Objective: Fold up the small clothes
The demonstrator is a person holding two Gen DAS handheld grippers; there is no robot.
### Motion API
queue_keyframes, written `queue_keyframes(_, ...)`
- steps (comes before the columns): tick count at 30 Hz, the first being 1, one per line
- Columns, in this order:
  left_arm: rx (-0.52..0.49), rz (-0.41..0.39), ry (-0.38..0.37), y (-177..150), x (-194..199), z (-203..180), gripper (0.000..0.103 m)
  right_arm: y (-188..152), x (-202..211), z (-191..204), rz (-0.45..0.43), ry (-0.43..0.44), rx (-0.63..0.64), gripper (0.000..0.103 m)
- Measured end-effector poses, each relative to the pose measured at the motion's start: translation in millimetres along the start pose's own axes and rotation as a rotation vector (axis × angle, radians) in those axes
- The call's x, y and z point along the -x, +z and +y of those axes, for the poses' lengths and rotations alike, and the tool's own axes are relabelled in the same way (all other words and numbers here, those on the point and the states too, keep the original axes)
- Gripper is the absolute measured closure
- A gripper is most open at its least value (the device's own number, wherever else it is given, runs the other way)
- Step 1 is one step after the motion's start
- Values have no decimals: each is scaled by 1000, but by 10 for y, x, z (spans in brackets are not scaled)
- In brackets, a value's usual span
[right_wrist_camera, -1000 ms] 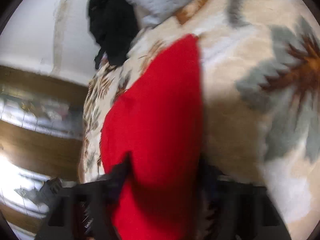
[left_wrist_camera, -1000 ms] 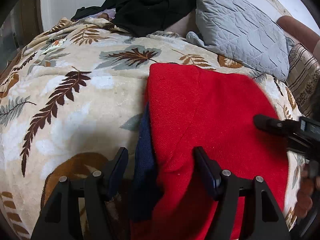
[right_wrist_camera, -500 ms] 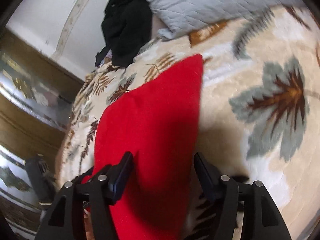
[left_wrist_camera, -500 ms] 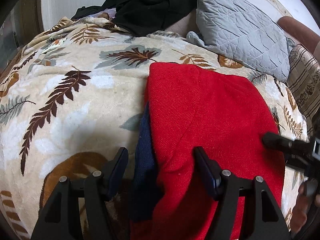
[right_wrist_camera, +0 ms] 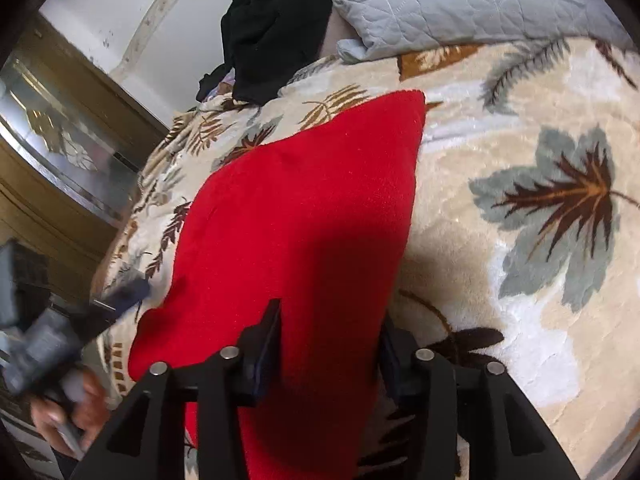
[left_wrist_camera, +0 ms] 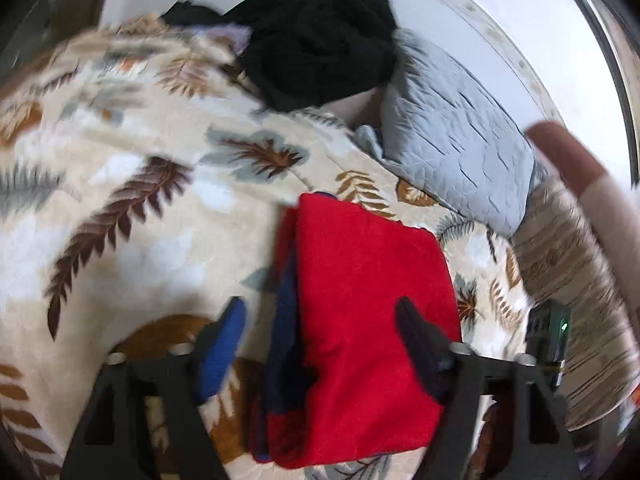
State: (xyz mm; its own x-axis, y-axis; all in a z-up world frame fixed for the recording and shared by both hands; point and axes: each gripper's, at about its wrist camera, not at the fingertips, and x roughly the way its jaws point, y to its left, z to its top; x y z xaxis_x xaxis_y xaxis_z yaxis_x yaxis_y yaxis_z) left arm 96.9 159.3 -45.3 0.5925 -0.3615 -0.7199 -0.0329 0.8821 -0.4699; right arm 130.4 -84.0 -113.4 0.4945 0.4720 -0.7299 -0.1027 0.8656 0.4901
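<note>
Red garment (left_wrist_camera: pixel 372 300) folded on blanket (left_wrist_camera: pixel 120 248), left hand-held gripper (left_wrist_camera: pixel 320 320) opening, right (right_wrist_camera: pixel 328 336) apparently closing on its edge

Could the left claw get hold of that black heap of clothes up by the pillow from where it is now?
Probably not yet. The left claw, its jaws opening, straddles the red garment; the black clothes lie far across the open leaf-print blanket.

This was a bedroom in a home. A bed (left_wrist_camera: pixel 120 208) was spread with a plush cream blanket printed with brown and grey leaves, a quilted grey pillow (left_wrist_camera: pixel 460 152) lay at its head beside a heap of black clothes (left_wrist_camera: pixel 320 44), and a white wall (right_wrist_camera: pixel 132 12) rose behind. A wooden cabinet with glass panels (right_wrist_camera: pixel 52 132) stood alongside the bed.
</note>
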Motion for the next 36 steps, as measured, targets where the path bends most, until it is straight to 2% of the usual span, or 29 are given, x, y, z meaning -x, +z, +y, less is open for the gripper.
queue_keyframes(1, 36, 91, -9, -67, -167, 102, 22, -8, -5, -16, 0, 12, -11, 49)
queue_keyframes(2, 54, 181, -13, -153, -336, 166, 31, -14, -18, -28, 0, 24, -17, 48)
queue_keyframes(3, 74, 264, -33, -273, -518, 237, 66, -27, -18, -28, -2, 28, -20, 47)
queue_keyframes(4, 104, 274, -67, -325, -567, 286, 66, -32, -25, -30, -3, 33, -21, 47)
queue_keyframes(6, 109, 262, -73, -288, -502, 258, 75, -32, -37, -8, 4, 27, -1, 49)
queue_keyframes(7, 86, 252, -49, -284, -470, 201, 76, -29, -25, 39, 1, 9, 28, 54)
queue_keyframes(9, 23, 245, -9, -320, -467, 116, 76, -17, -8, 137, 1, -30, 75, 56)
queue_keyframes(10, 27, 246, -13, -327, -481, 128, 75, -8, -14, 151, 5, -37, 82, 56)
queue_keyframes(12, 66, 260, -26, -291, -487, 165, 69, -8, -22, 118, 10, -22, 72, 56)
queue_keyframes(14, 25, 253, 7, -221, -409, 57, 66, -2, -9, 58, 17, 11, 52, 54)
queue_keyframes(16, -35, 195, 26, -64, -307, -76, 56, 7, 31, -6, 22, 54, 14, 48)
queue_keyframes(18, -67, 131, 23, 81, -296, -179, 35, 37, 76, -73, 17, 92, -24, 47)
queue_keyframes(19, -81, 122, 21, 169, -361, -230, 34, 68, 103, -119, 3, 114, -50, 46)
queue_keyframes(22, -110, 172, 23, 307, -708, -275, 34, 161, 81, -255, -11, 156, -126, 45)
queue_keyframes(24, -75, 266, 49, 271, -976, -145, 56, 226, 7, -333, -15, 172, -176, 41)
queue_keyframes(25, -27, 263, -3, 249, -1024, -57, 56, 255, -58, -355, -4, 180, -189, 40)
queue_keyframes(26, -14, 250, -19, 241, -991, -21, 61, 283, -170, -369, 30, 185, -189, 40)
queue_keyframes(28, -52, 222, 1, 209, -928, -83, 66, 306, -216, -280, 38, 142, -140, 55)
queue_keyframes(30, -109, 193, 48, 164, -910, -179, 66, 319, -117, -44, 4, 59, -25, 58)
queue_keyframes(31, -120, 186, 58, 170, -904, -194, 66, 316, -98, 67, -11, 19, 15, 58)
queue_keyframes(33, -153, 171, 79, 154, -903, -264, 66, 308, -167, 76, 13, -21, 27, 58)
queue_keyframes(35, -196, 148, 103, 125, -878, -311, 65, 295, -160, -16, 14, 4, -20, 53)
queue_keyframes(36, -209, 140, 114, 136, -877, -322, 65, 294, -144, -40, 6, 7, -35, 47)
